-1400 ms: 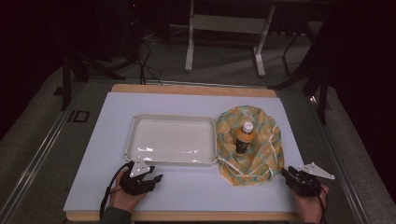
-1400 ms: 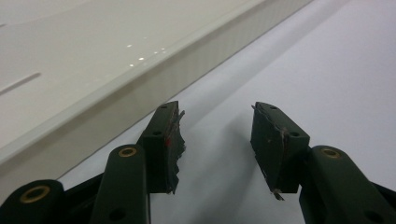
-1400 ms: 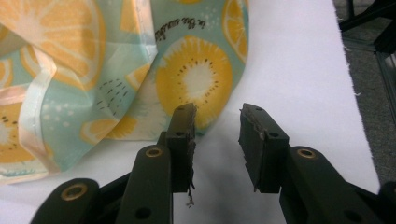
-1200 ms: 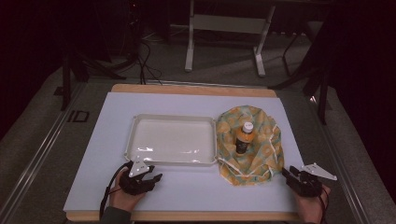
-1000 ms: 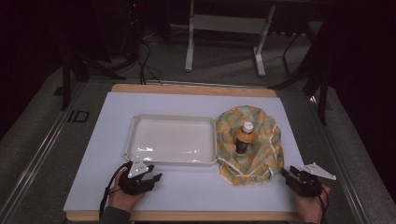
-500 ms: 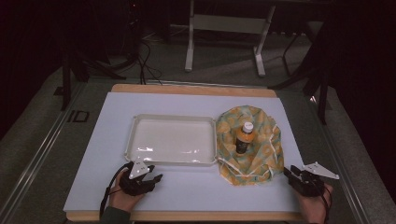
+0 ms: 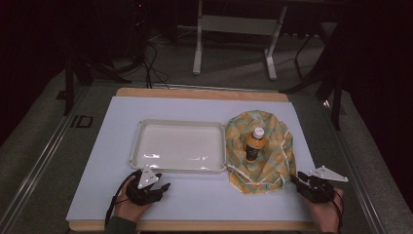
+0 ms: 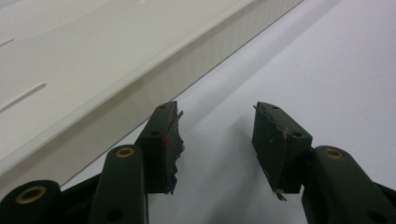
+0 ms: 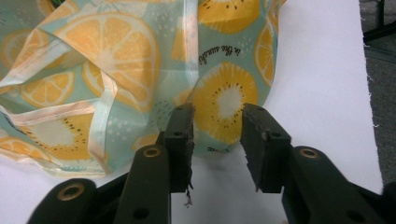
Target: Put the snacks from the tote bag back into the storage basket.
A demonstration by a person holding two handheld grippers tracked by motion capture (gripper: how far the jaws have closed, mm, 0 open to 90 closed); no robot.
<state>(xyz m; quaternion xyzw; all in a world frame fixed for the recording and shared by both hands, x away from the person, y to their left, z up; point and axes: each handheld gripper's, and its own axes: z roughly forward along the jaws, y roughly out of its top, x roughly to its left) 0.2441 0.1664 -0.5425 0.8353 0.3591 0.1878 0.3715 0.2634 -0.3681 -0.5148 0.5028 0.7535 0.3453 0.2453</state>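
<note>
A cloth bag (image 7: 260,151) printed with orange and kiwi slices lies crumpled on the right half of the white table (image 7: 204,204), just beside the right edge of a shallow white tray (image 7: 179,146). A small bottle (image 7: 254,143) with a white cap and orange contents stands upright in the middle of the cloth. In the right gripper view the bag's (image 9: 140,70) near edge, with its pale trim and a kiwi print, lies just ahead of the jaws. The right gripper (image 9: 216,140) rests low at the table's near right corner, its jaws parted with a clear gap and nothing between them; the fabric's rim reaches the gap between the tips but is not pinched. In the high view that gripper (image 7: 298,181) points toward the bag's lower right edge, held in the person's right hand (image 7: 327,214). The left gripper (image 8: 217,140) sits near the front edge of the table, jaws wide apart and empty, over bare table, with the tray's (image 8: 154,60) rim just to its side. In the high view the left gripper (image 7: 163,187) lies just below the tray's near left corner, in the left hand (image 7: 129,204).
</note>
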